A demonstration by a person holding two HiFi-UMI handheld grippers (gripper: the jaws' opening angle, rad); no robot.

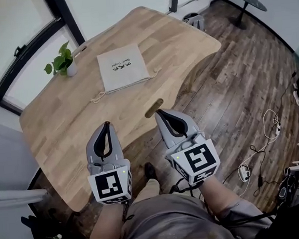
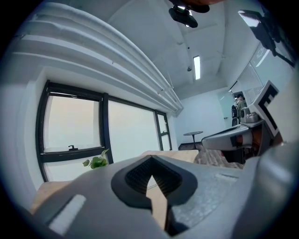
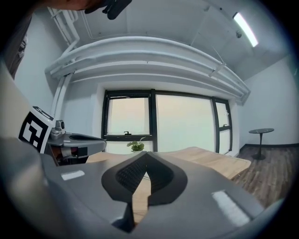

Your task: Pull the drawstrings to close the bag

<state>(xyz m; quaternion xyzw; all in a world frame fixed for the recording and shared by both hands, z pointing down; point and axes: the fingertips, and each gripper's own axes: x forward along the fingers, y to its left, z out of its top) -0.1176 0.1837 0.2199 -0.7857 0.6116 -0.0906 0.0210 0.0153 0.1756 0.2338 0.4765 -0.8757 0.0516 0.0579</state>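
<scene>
The left gripper (image 1: 107,125) and right gripper (image 1: 160,113) hover at the table's (image 1: 56,124) near edge, jaws closed on nothing, well apart from the flat bag (image 1: 121,67) — whose thin cords (image 1: 98,97) hug the wood, so a pinch may miss or drag the bag.

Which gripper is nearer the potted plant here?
Left. The left gripper hovers over the table's near edge, on the person's side of the plant. The right gripper is about level with it but further right, away from the plant.
</scene>
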